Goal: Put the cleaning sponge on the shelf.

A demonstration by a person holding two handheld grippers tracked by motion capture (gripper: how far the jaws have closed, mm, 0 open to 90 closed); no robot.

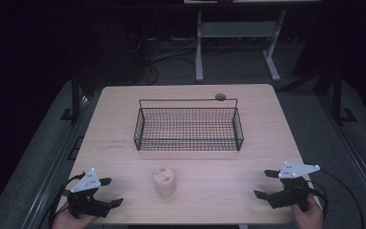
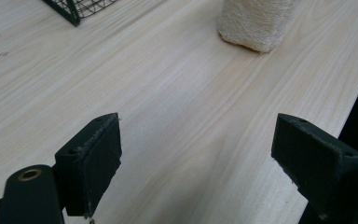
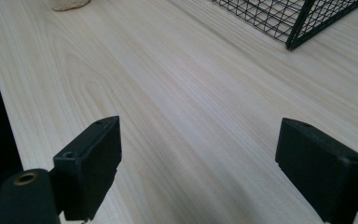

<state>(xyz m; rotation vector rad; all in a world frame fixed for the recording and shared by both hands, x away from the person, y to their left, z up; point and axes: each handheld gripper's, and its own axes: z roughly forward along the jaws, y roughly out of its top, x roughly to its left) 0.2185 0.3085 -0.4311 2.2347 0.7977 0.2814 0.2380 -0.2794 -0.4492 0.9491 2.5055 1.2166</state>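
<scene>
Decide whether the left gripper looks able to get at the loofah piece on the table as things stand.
Probably yes. The left gripper is open, and bare table lies between it and the loofah piece, which stands apart from the wire basket.

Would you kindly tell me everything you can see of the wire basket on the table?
The wire basket is a black, rectangular tray of fine metal mesh with low walls and a thin bar handle raised over its far side. It looks empty, with the wood showing through its floor. It sits flat on the far middle of the table, apart from both grippers and the pale loofah-like roll nearer the person.
</scene>
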